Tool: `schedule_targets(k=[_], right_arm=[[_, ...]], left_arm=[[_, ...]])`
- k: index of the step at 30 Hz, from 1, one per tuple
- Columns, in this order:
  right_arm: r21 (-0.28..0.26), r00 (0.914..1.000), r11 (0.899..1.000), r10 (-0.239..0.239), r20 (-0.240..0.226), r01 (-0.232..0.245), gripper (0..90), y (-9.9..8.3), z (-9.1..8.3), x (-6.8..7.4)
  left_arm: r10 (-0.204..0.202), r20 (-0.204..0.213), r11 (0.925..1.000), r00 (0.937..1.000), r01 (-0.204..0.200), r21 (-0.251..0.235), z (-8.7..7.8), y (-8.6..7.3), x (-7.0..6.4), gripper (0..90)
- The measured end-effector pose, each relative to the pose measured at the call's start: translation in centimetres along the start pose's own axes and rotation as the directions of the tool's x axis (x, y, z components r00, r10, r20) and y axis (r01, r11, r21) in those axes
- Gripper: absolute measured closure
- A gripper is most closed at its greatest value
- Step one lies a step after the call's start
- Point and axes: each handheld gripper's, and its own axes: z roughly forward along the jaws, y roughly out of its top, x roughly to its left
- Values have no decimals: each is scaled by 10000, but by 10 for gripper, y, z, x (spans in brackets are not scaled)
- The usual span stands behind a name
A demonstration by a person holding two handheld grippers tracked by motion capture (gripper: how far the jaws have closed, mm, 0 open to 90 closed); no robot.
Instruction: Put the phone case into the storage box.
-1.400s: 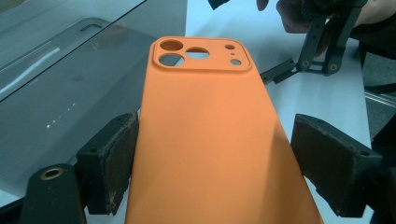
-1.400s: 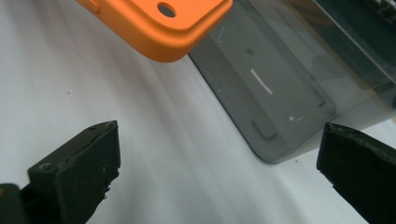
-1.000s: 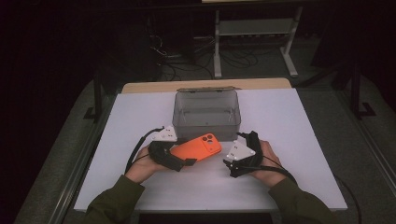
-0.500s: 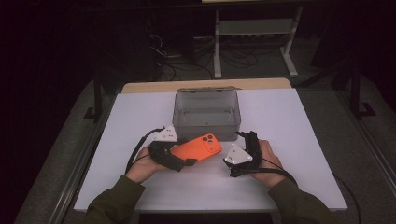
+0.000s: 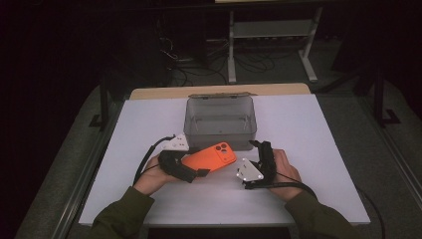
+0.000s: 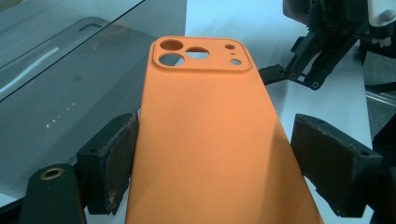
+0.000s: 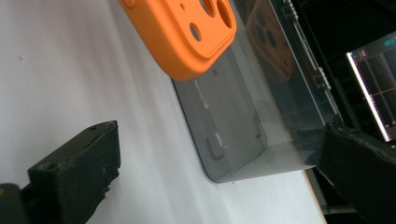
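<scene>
The left claw [image 5: 199, 172] sits at the near middle of the desk [image 5: 323, 129], clenched on the orange phone case [image 5: 209, 155]. In the left gripper view its two black pads [image 6: 112, 161] flank the case's long sides; the left pad presses the edge, while the right pad shows a thin sliver of gap, so contact on that side cannot be told for sure. The case [image 6: 210, 135] runs away from the claw toward the far right, back side up, its camera cut-outs at the far end.

The right claw [image 5: 261, 149] lies just right of the case, released, its jaws spread wide and holding nothing. In the right gripper view the case's camera corner [image 7: 187, 32] hangs above the white desk, between that claw's pads [image 7: 79, 172] but well ahead of them and untouched.

Just beyond the case stands the clear grey box [image 5: 220, 119], open at the top, its near wall close to the case's far end; whether they touch cannot be told. Its lid stands up along the far edge.

Bare white desk spreads left and right of the box and to the right of the right claw. The desk's near edge runs just behind the person's wrists, and a tan strip marks its far edge behind the box.
</scene>
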Motion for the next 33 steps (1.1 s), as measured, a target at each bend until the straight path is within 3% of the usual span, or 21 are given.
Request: schedule_targets(k=[13, 22, 27, 31, 33], right_arm=[[-70, 9922, 9944, -1043, 679, 1050, 0, 5, -2, 5], [-85, 9851, 9905, -1358, 1059, 1374, 0, 8, -3, 9], [-91, 9762, 9842, -1745, 1285, 1771, 0, 9, -3, 10], [-111, 9617, 9741, -2212, 1618, 2259, 0, 9, -3, 13], [-129, 9600, 9729, -2256, 1659, 2308, 0, 10, -3, 14]], left_arm=[[17, 12, 10000, 10000, -17, 7, 0, 1, 0, 169], [31, 15, 10000, 10000, -31, -1, 0, 1, -1, 168], [21, 24, 10000, 10000, -21, 0, 1, 1, -1, 168], [32, 32, 10000, 10000, -32, -6, 0, 1, -1, 168], [28, 13, 10000, 10000, -28, -13, 0, 1, -1, 169]])
